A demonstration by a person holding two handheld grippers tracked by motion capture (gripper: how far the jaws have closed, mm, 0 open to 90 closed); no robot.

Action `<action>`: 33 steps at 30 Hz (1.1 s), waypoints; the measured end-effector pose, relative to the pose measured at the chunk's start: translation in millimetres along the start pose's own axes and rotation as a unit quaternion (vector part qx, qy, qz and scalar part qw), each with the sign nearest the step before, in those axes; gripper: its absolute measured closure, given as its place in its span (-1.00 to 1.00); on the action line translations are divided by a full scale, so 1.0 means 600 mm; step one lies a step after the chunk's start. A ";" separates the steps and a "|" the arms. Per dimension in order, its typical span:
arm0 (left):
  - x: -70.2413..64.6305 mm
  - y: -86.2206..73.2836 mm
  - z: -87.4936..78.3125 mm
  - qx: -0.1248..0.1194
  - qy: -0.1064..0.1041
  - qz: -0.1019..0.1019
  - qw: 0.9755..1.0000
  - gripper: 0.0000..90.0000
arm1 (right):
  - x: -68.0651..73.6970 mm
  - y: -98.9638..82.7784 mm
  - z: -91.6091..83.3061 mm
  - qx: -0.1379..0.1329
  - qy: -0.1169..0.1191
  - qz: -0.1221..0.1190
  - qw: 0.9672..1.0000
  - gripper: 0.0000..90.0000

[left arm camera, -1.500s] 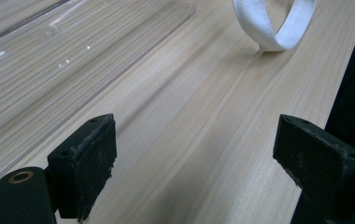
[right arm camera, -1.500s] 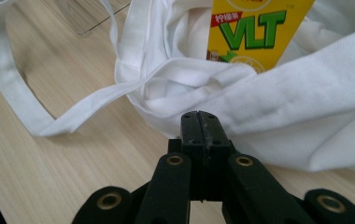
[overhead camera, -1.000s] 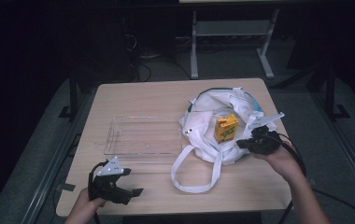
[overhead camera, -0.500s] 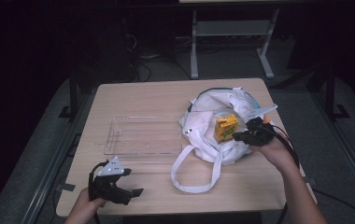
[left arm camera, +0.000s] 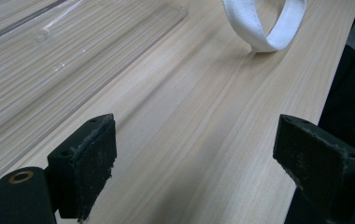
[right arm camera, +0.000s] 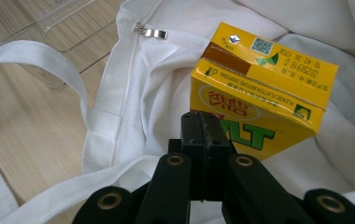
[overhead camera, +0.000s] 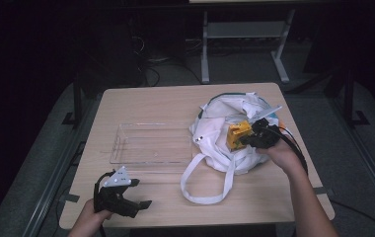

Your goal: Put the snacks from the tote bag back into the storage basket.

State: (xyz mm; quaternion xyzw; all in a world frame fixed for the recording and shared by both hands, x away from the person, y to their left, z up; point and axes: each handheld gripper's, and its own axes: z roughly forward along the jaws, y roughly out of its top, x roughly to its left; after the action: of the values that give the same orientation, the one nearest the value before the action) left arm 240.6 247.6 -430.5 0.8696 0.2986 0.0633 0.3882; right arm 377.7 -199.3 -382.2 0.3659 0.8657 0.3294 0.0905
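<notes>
carton (right arm camera: 259, 98) base behind right tool (right arm camera: 205, 122)

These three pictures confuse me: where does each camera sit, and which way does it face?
High view: fixed above the person's side, facing forward and down on the table; forearms, left gripper, right gripper.
Left gripper view: rides the left gripper, looking along open jaws over bare wood toward the clear tray.
Right gripper view: rides the right gripper, shut jaws meeting the yellow carton in the white bag.
Shared: bag strap and tray.
</notes>
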 end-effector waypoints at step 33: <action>-0.006 -0.009 -0.005 0.007 0.002 0.002 1.000 -0.71 | 0.012 0.014 0.053 -0.010 -0.008 0.013 1.000 0.99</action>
State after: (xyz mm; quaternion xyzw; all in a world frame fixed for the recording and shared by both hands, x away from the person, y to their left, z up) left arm 234.1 250.2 -431.5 0.8728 0.2981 0.0639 0.3811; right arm 389.9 -174.4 -400.6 0.3787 0.8568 0.3363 0.0968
